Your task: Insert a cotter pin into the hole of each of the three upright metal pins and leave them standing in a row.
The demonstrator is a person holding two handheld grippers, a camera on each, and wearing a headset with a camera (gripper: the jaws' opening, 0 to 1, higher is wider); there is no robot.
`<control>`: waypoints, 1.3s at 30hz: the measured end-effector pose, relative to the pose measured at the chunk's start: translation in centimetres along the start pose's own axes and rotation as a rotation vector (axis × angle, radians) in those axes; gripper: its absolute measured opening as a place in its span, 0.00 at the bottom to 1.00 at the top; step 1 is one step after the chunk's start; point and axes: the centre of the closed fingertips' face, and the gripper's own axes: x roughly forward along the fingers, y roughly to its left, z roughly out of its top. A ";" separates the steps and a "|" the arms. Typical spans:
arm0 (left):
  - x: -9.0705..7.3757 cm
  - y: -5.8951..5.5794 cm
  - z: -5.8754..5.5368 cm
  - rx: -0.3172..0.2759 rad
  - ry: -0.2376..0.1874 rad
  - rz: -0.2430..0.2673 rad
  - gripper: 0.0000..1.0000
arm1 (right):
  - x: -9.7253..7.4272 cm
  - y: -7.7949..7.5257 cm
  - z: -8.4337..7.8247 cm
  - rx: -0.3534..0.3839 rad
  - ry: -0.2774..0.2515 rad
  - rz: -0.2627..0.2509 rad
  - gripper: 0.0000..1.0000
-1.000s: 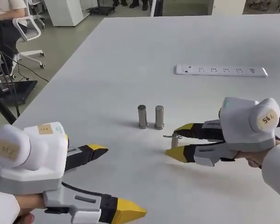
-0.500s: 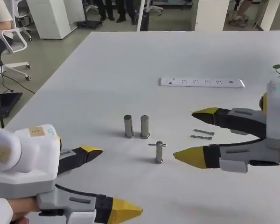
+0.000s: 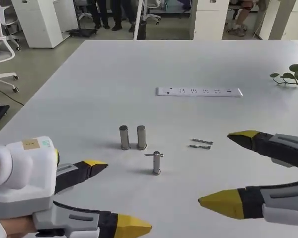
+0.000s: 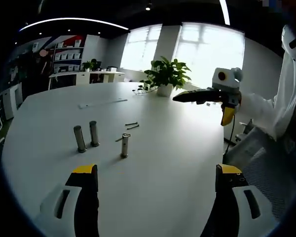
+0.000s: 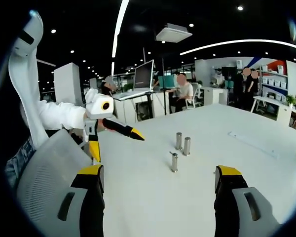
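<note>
Steel-grey, two bare pins [image 3: 124, 137] are stood side by side on the table [image 3: 114, 79], a third pin [image 3: 156, 164], crossed by a cotter [image 3: 154, 155], just in front, loose cotters [image 3: 200, 144] nearby. Left gripper [image 3: 123, 196] and right gripper [image 3: 221, 167] are held with jaws wide, empty.

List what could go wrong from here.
1. The two bare metal pins stand close together; the wide-open right claw could topple one while gripping the other.
2. The loose cotter pins lie flat, side by side; a pinch may slide them or lift both.
3. The fitted pin stands in front of the pair; shifting it into line might tip it.
</note>
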 end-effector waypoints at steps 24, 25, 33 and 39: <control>0.4 7.5 2.7 -0.054 -0.097 0.152 0.99 | -1.4 -3.5 -3.1 0.116 0.040 -0.178 0.98; 0.6 8.1 3.0 -0.061 -0.108 0.162 0.99 | -1.4 -3.5 -3.3 0.113 0.049 -0.179 0.98; 1.9 12.6 3.7 -0.021 -0.114 0.337 0.83 | -1.3 -3.3 -3.4 0.116 0.047 -0.181 0.98; 3.4 14.1 4.0 -0.070 -0.129 0.347 0.70 | -1.4 -3.1 -3.3 0.116 0.041 -0.181 0.98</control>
